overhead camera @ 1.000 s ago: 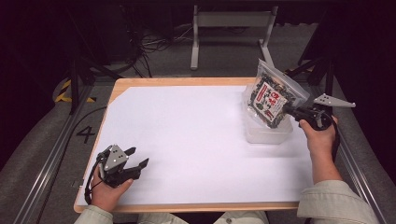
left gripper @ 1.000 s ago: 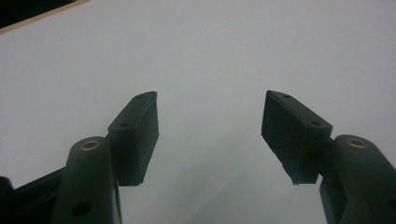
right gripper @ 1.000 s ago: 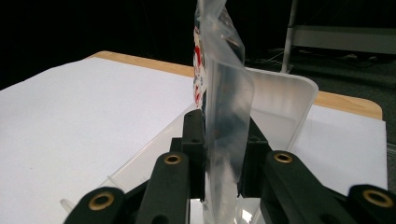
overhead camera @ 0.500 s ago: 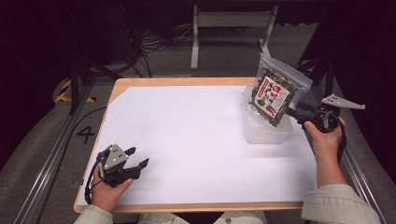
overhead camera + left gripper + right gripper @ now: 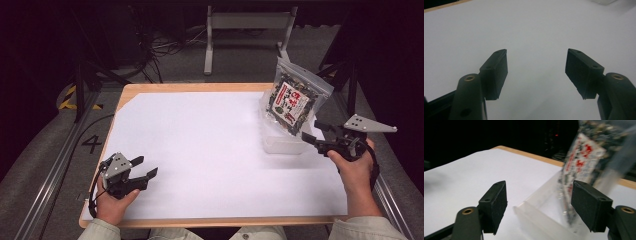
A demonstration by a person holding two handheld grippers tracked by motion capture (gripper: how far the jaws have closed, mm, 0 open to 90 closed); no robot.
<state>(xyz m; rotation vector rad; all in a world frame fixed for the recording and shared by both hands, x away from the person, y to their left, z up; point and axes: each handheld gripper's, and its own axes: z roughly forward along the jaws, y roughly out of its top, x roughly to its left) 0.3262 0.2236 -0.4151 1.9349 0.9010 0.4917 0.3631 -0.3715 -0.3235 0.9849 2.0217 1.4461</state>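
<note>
Right hand-held gripper [image 5: 317,133]: jaws are seen apart and have just been opening; nothing is pressed between them, the snack bag is just in front.
Left hand-held gripper [image 5: 144,167]: jaws are apart, have just been opening, nothing between them; it is held low over the white table [image 5: 200,150], near corner.
Clear plastic snack bag with red-and-white label [image 5: 292,100]: it is stood upright, leaning, inside the box.
Clear plastic box [image 5: 285,142]: it is placed on the table, right side.

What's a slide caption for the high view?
Snack bag stands in clear tray; right claw open beside it, left claw open over white table.
</note>
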